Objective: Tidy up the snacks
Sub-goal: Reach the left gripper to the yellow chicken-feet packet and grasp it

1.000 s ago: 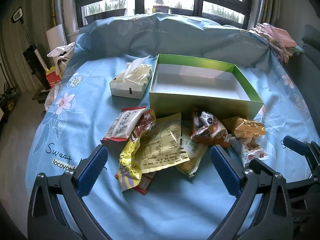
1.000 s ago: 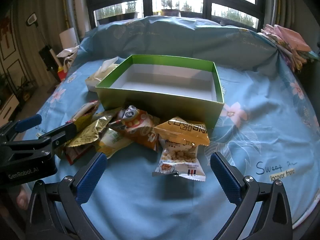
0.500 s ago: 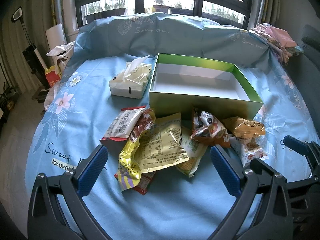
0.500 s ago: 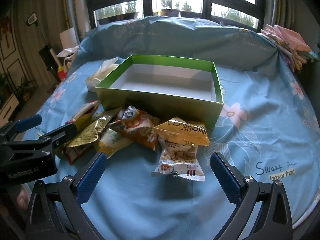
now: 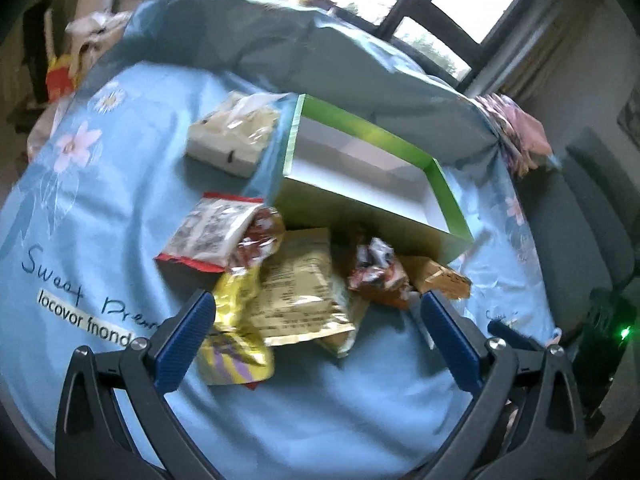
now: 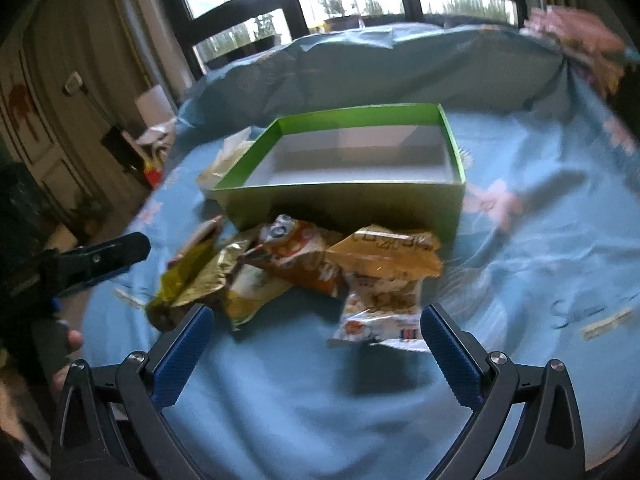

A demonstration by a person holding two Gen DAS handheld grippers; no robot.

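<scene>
A bed covered in a pale blue floral sheet is seen through two fisheye views, both blurred.

In the left wrist view, the left gripper is shown at the bottom of the frame, its jaws spread wide and holding nothing. At centre left, a tissue pack lies just beside the left wall of an empty green box. Below the box, a loose heap of snacks is spread: a red-edged packet, a yellow packet and a tan printed bag, overlapping one another.

In the right wrist view, the right gripper is likewise seen with jaws spread and empty. A peanut packet lies nearest it, partly under an orange packet.

Because the packets overlap, two may be pinched together, or a slippery wrapper may slide out. The soft bedding may give under a downward press. The box's near wall stands just behind the heap and could be knocked or shoved. Open sheet is available in the lower frame and to the right of the box.
</scene>
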